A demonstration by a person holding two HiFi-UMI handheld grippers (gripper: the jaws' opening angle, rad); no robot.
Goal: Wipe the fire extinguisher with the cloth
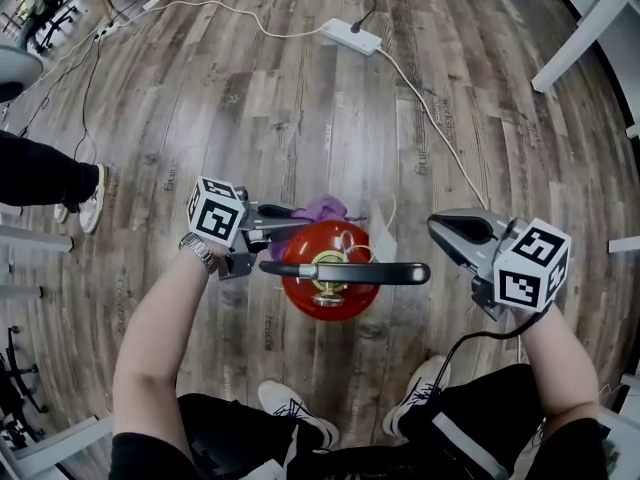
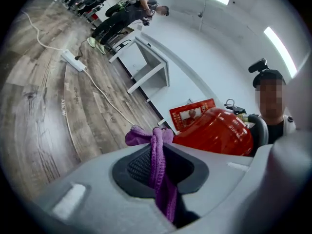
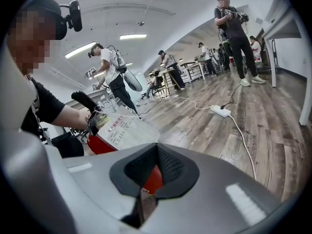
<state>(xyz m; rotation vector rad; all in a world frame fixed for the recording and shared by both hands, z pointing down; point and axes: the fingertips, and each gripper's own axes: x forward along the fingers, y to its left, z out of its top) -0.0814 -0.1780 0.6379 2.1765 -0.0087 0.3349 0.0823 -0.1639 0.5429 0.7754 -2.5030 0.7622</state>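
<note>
A red fire extinguisher [image 1: 330,280] stands upright on the wood floor in front of my feet, its black handle [image 1: 345,272] lying across the top. My left gripper [image 1: 298,230] is at the extinguisher's upper left, shut on a purple cloth [image 1: 322,209] that bunches past the tips by the red body. In the left gripper view the cloth [image 2: 157,145] is pinched between the jaws of the left gripper [image 2: 158,152], with the extinguisher [image 2: 217,133] just to the right. My right gripper [image 1: 437,227] hovers to the right of the handle, shut and empty. In its own view the right gripper [image 3: 157,150] faces the extinguisher [image 3: 103,145] and its paper tag [image 3: 124,129].
A white power strip [image 1: 351,36] and its cables lie on the floor ahead. White desk legs [image 1: 580,33] stand at the far right. Someone's shoe [image 1: 92,198] is at the left. My own shoes [image 1: 297,410] are just below the extinguisher. Other people [image 3: 234,28] stand farther off.
</note>
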